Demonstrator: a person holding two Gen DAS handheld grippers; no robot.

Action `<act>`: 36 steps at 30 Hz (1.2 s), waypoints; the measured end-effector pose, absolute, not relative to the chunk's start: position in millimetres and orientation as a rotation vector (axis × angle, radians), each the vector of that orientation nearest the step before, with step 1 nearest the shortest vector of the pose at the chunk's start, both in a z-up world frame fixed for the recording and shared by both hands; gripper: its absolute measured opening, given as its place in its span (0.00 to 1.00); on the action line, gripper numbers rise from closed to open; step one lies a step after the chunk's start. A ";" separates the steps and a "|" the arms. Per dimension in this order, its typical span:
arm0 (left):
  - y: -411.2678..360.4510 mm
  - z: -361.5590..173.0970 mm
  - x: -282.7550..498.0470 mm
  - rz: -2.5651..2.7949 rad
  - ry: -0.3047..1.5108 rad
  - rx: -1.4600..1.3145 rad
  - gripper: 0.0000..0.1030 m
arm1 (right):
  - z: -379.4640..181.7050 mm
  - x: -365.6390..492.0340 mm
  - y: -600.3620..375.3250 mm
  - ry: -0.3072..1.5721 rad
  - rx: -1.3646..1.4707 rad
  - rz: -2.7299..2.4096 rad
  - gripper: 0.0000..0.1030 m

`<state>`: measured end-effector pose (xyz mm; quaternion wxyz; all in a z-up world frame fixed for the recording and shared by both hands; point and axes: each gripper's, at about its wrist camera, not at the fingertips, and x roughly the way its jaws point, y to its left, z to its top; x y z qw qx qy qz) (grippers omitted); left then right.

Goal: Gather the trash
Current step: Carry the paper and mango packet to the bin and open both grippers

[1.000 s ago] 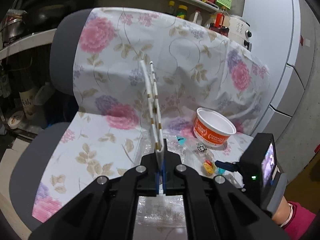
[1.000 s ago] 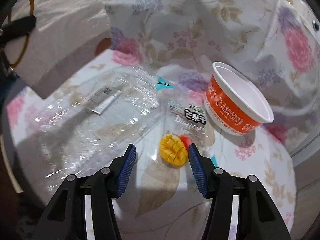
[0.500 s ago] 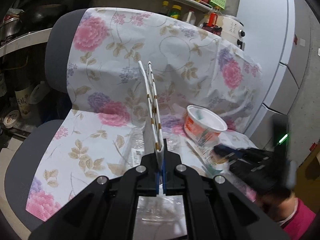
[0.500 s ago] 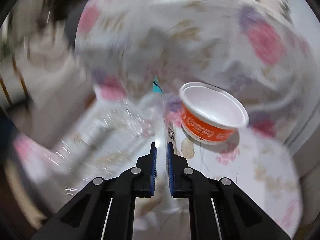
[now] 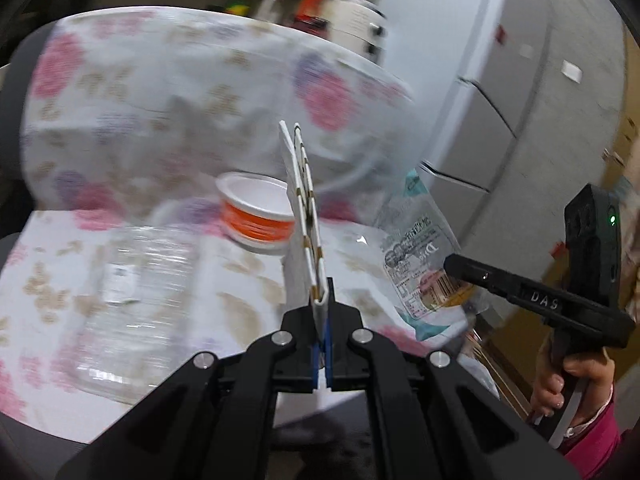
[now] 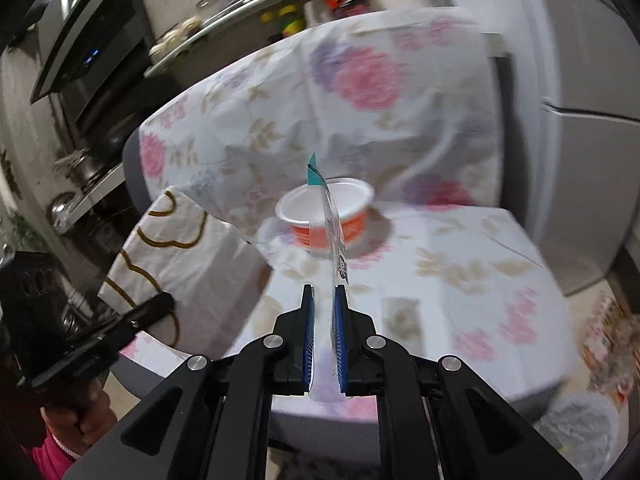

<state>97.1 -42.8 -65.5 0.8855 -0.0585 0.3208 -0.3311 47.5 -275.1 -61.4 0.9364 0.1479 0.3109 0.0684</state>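
Between right gripper [image 6: 323, 320] fingers, clear snack wrapper [image 6: 332, 232] edge-on, long axis pointing away

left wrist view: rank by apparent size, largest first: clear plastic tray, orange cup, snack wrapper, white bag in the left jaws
1. clear plastic tray, largest, though blurred.
2. snack wrapper, held up in the right gripper.
3. orange cup.
white bag in the left gripper: unranked, seen edge-on and very near the camera.

The cup [image 5: 256, 216] sits on the chair seat [image 5: 248, 280], plastic tray [image 5: 136, 292] to its left.
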 end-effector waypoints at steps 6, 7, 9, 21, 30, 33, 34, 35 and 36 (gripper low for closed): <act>-105.4 -72.9 69.0 -0.821 0.683 -0.060 0.00 | -70.2 -8.1 -324.3 0.608 0.344 -0.005 0.10; -115.3 -75.7 64.4 -0.846 0.688 -0.054 0.00 | -73.1 -19.1 -334.2 0.606 0.356 -0.032 0.10; -138.8 -81.8 54.0 -0.904 0.699 -0.034 0.00 | -78.9 -38.2 -351.0 0.608 0.373 -0.083 0.10; -283.6 -118.5 -20.7 -1.227 0.758 0.126 0.00 | -124.3 -150.8 -452.3 0.636 0.524 -0.407 0.11; -352.8 -158.0 -45.1 -1.315 0.833 0.233 0.00 | -181.2 -192.0 -496.6 0.706 0.646 -0.530 0.11; -366.8 -168.5 -45.2 -1.332 0.863 0.253 0.00 | -197.1 -195.2 -505.8 0.730 0.661 -0.559 0.12; -370.8 -171.3 -45.6 -1.340 0.870 0.262 0.00 | -201.6 -194.8 -508.9 0.735 0.669 -0.564 0.15; -375.5 -174.2 -46.3 -1.342 0.875 0.274 0.00 | -204.3 -193.7 -511.4 0.738 0.673 -0.566 0.15; -378.5 -175.8 -46.6 -1.342 0.876 0.283 0.04 | -209.5 -191.6 -515.3 0.748 0.674 -0.573 0.18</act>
